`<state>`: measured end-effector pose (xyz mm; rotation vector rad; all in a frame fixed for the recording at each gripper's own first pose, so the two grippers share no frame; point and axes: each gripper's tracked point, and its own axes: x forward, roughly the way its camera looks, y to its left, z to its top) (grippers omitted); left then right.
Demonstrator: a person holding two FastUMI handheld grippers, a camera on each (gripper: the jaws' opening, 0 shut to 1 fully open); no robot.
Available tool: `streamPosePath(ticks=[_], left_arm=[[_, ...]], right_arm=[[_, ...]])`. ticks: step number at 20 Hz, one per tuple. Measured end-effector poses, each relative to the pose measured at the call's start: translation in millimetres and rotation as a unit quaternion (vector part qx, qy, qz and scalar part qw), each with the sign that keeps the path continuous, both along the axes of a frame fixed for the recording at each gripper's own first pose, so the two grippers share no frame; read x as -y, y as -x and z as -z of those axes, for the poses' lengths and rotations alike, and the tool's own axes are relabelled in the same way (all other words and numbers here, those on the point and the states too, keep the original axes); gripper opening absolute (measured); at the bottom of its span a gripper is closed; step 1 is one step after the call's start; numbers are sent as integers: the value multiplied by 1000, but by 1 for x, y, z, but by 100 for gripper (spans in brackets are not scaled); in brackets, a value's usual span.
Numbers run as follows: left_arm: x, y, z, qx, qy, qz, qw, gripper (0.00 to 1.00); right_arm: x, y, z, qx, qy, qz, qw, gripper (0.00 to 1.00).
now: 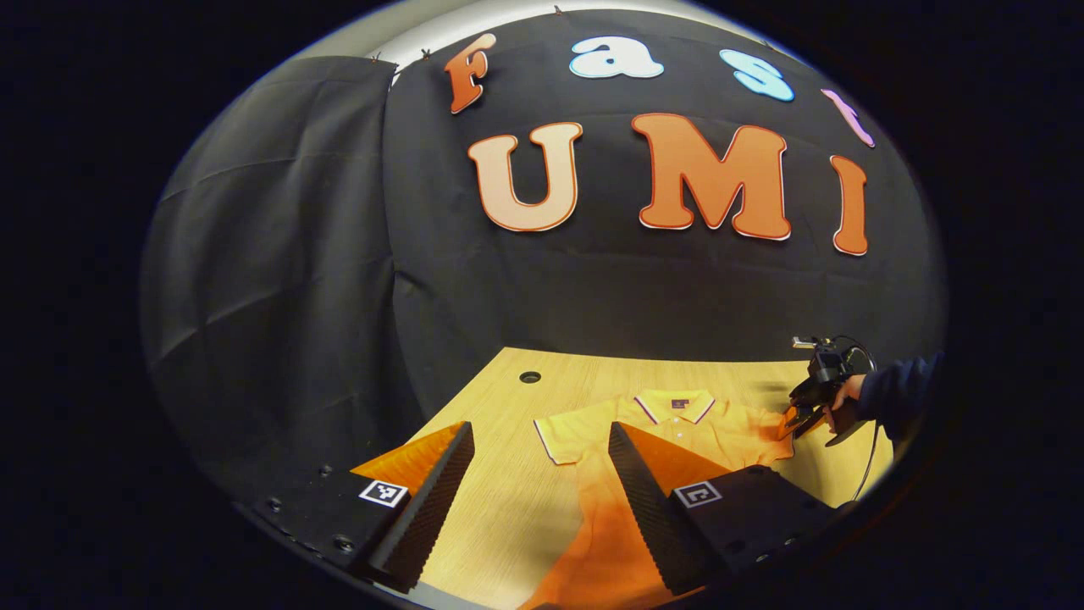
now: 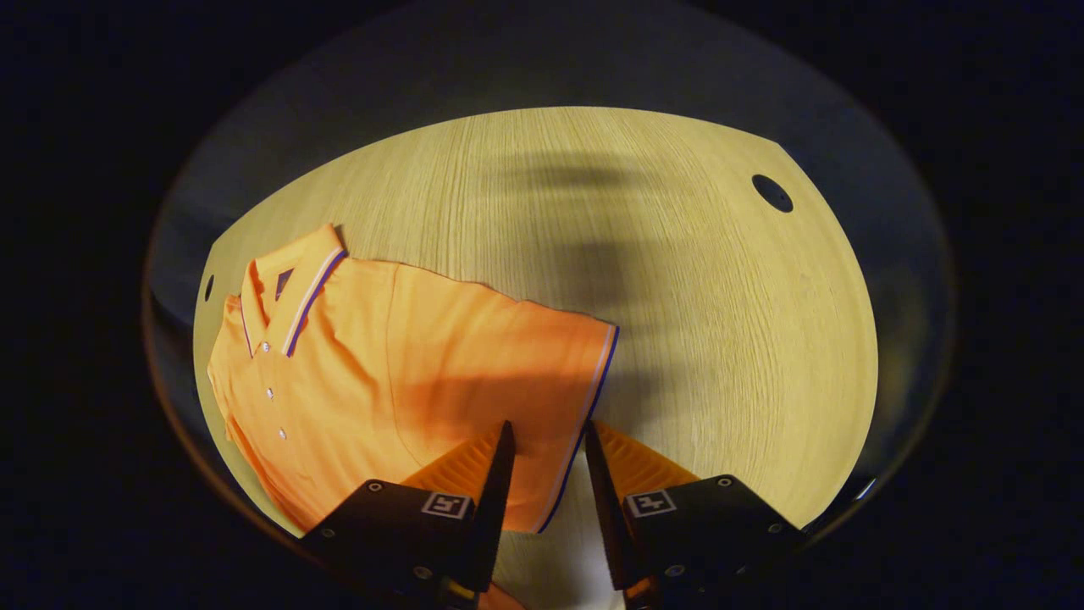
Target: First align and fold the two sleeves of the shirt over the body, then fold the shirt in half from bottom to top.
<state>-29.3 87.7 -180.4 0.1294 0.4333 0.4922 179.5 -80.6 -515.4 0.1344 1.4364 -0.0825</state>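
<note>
Straddling sleeve cuff point(image 2: 590, 398): right gripper point(image 2: 546, 436)

My left view looks low across the pale wooden desk point(image 1: 508, 508) toward the booth wall; my right view looks steeply down, close. Both share the orange short-sleeved polo shirt point(image 1: 677, 428) point(image 2: 406, 356).

The shirt point(image 2: 398, 347) is looking like soft knit cloth, matt, w/ woven stripe trim on collar & sleeve. The table point(image 2: 677, 296) is showing pale wood grain, smooth, slight sheen. The fingers point(image 1: 440, 491) are showing ribbed, matt pads, prob. rubber.
</note>
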Motion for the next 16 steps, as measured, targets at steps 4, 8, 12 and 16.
streamPosePath(ticks=[4, 8, 12, 16], left_arm=[[2, 2, 4, 0, 12, -12, 1000, 98], [3, 5, 4, -1, 13, -16, 1000, 98], [1, 10, 7, -5, 15, -23, 1000, 96], [-6, 13, 11, -6, 23, -36, 999, 98]], right_arm=[[-9, -4, -3, 11, -16, -20, 1000, 12], [-28, -17, -23, 38, -78, -12, 996, 10], [-49, -28, -52, 60, -112, -29, 992, 10], [-83, -34, -70, 70, -152, -41, 985, 10]])
